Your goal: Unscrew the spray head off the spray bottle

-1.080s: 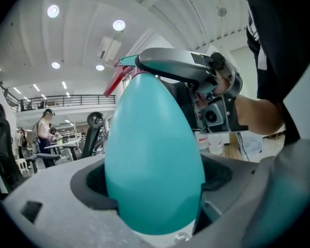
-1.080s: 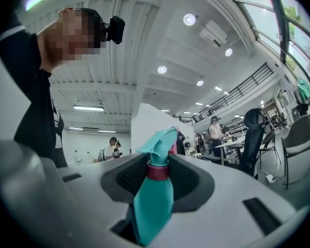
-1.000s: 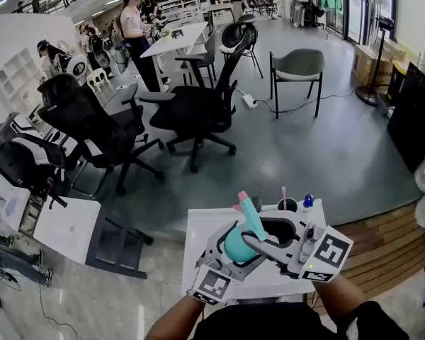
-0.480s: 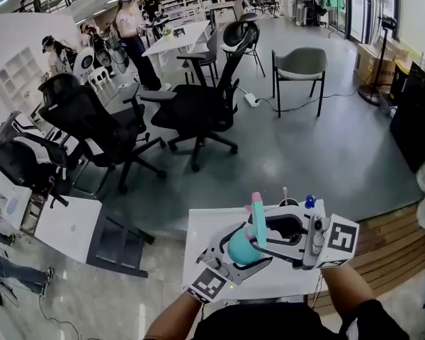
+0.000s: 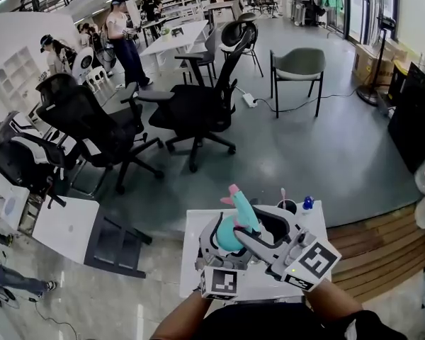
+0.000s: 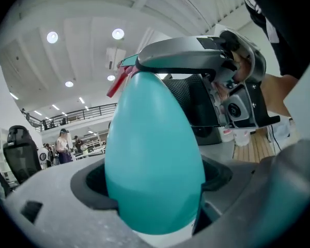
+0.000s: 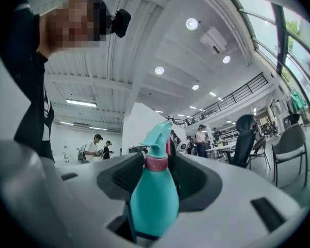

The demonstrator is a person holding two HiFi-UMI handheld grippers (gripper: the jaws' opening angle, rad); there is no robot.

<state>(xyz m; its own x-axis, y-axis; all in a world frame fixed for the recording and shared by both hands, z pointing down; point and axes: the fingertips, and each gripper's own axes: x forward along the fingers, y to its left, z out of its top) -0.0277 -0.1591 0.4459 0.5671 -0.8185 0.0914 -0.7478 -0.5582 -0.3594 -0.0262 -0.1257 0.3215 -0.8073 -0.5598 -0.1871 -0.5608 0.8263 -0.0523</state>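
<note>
Over the small white table [image 5: 196,227], your left gripper [image 6: 155,190] clamps the teal egg-shaped plastic spray bottle [image 5: 227,238] by its body. Your right gripper [image 7: 152,190] has jaws opening, loose around the pink-collared teal spray head [image 7: 157,138].

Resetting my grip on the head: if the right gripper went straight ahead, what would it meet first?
The teal spray bottle: it stands between the right gripper's opening jaws, apparently unclamped, so contact would likely come almost at once.
</note>
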